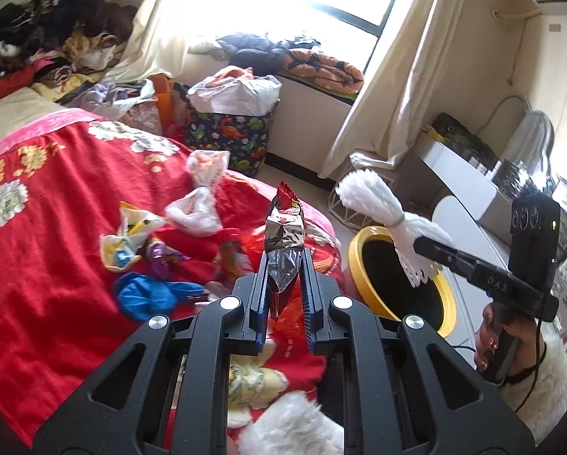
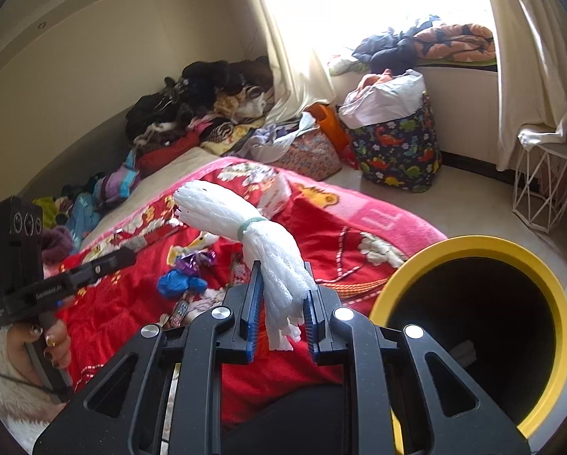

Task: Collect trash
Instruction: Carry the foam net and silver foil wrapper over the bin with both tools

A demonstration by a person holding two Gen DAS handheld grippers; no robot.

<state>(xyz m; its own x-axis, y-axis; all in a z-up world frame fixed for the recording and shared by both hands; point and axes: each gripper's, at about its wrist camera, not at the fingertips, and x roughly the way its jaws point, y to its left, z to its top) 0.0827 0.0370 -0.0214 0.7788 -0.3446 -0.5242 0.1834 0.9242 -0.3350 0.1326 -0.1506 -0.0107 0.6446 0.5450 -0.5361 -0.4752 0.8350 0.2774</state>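
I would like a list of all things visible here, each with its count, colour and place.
snack wrapper: one, red and silver, in left tongs
foam net bundle: one, white, in right tongs
bin: one, yellow rim, beside bed
blanket: one, red floral, on bed
loose trash: several pieces, blue, white, purple, on blanket
dinosaur bag: one, dark blue, floor by window
clothes pile: one, mixed dark, at bed's far end
tongs: two, black, both shut on trash
hands: two, gripping handles
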